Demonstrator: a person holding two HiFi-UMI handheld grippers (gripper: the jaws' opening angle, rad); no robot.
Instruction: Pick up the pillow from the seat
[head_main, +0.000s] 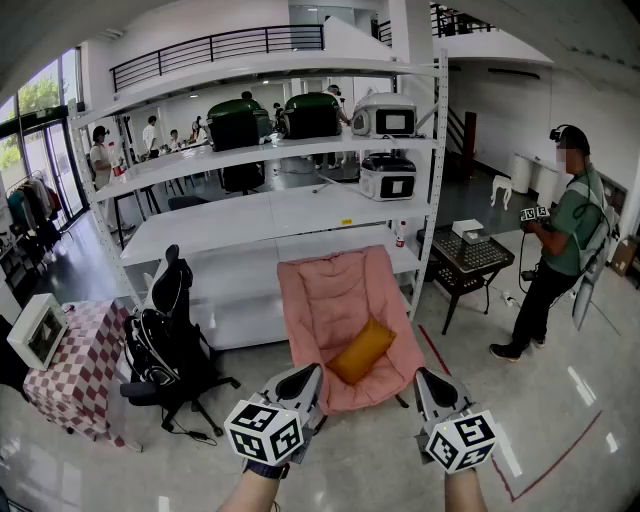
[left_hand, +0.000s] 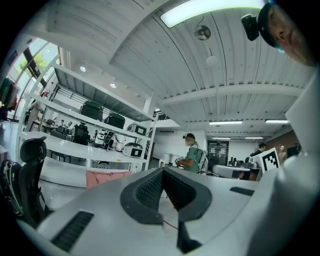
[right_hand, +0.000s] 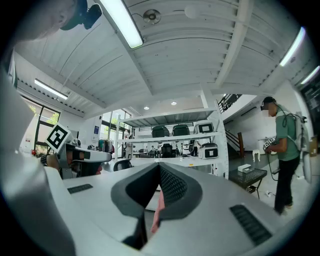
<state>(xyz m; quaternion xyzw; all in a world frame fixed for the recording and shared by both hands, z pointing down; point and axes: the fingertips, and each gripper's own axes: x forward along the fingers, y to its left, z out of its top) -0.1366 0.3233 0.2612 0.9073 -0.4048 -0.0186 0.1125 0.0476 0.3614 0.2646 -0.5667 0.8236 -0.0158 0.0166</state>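
Pillow (head_main: 361, 350), mustard yellow, lies tilted on the seat of the pink chair (head_main: 330, 285), low on the seat and toward its right side, touching the pink padding. The chair stands on the glossy floor (head_main: 560, 420) in front of a white shelving rack (head_main: 280, 215).

Both forearms come in from the bottom edge of the head view, side by side, each hand carrying 1 gripper held level and aimed forward at the chair. The left gripper (head_main: 309, 375) points at the chair's lower left edge, its marker cube (head_main: 264, 432) nearest the camera. The right gripper (head_main: 428, 380) sits just off the chair's lower right corner, with its own cube (head_main: 461, 440) behind it. In the head view the pillow lies between the 2 grippers and beyond their tips, apart from both.

In its own view the left gripper's 2 jaws meet at the tips, closed on each other. The right gripper's jaws are likewise pressed together at the tips.

A black office chair (head_main: 170, 330) stands left of the pink chair; a person in a green shirt (head_main: 565, 225) stands well off to the right
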